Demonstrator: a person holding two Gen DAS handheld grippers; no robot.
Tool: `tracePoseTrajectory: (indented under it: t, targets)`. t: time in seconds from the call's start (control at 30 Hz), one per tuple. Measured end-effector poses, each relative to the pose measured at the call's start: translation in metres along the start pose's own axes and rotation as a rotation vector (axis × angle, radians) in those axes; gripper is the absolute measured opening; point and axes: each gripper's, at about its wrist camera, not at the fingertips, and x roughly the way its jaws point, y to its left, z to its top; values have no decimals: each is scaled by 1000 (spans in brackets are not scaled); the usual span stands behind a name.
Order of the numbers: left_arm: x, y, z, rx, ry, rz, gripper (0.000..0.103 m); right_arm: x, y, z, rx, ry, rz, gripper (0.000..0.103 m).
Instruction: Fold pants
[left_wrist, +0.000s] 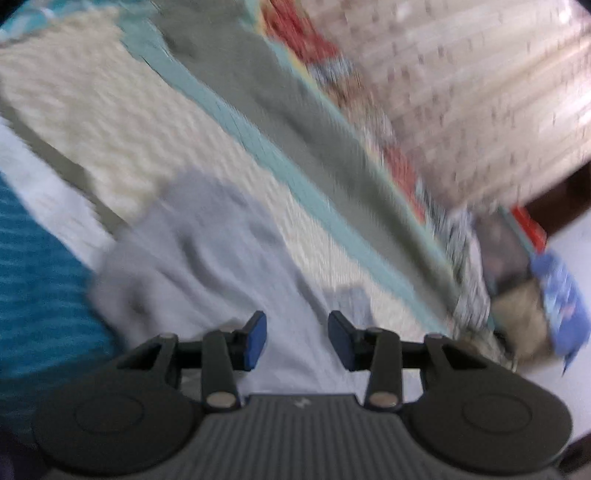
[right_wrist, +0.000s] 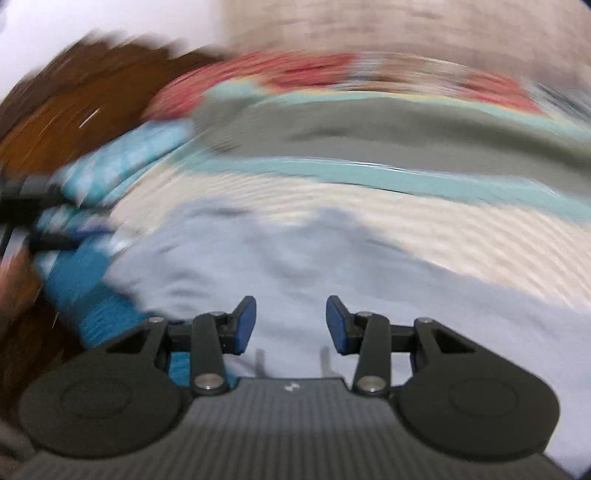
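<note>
Both views are blurred by motion. Light grey-blue pants lie crumpled on a cream textured bedspread. My left gripper is open, its blue pads apart just above the pants fabric, holding nothing. In the right wrist view the same pants spread across the lower middle. My right gripper is open and empty over the pants. A dark blurred gripper shape shows at the far left edge of the right wrist view.
The bedspread has teal and grey-green stripes and a red patterned border. A teal striped cloth lies left of the pants. A beige patterned wall and cluttered items stand beyond. Brown wood shows at left.
</note>
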Motion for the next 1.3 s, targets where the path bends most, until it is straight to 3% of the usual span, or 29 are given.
tracePoseTrajectory:
  t: [0.07,0.1,0.13,0.2,0.3,0.37,0.53,0.7,0.93,1.07,1.3]
  targets:
    - [26,-8,-11,53,49,65,35,-32,-50,-7,154,-58,-80,44]
    - [40,-10,-15,84,71,149,32,-50,-75,-13,229,-93,-122,44]
    - [50,-10,-18,107,86,209,23,-68,-96,-21,302,-126,-161,44]
    - [61,-10,-21,136,96,280,17,-106,-143,-38,446,-209,-236,44]
    - [58,-22,-19,96,97,320,17,-142,-199,-63,620,-293,-339,44]
    - [51,-38,-19,114,86,338,24,-154,-227,-74,689,-309,-412,44]
    - [47,-91,-30,180,71,326,26,-153,-263,-88,757,-239,-551,44]
    - [78,-136,-45,275,130,317,26,-154,-272,-96,761,-222,-533,43]
    - [116,-155,-76,360,240,337,28,-156,-274,-94,733,-207,-509,42]
    - [133,-136,-88,262,341,384,26,-169,-279,-95,745,-283,-469,44]
    - [118,-163,-84,317,288,313,29,-172,-309,-84,799,-317,-442,46]
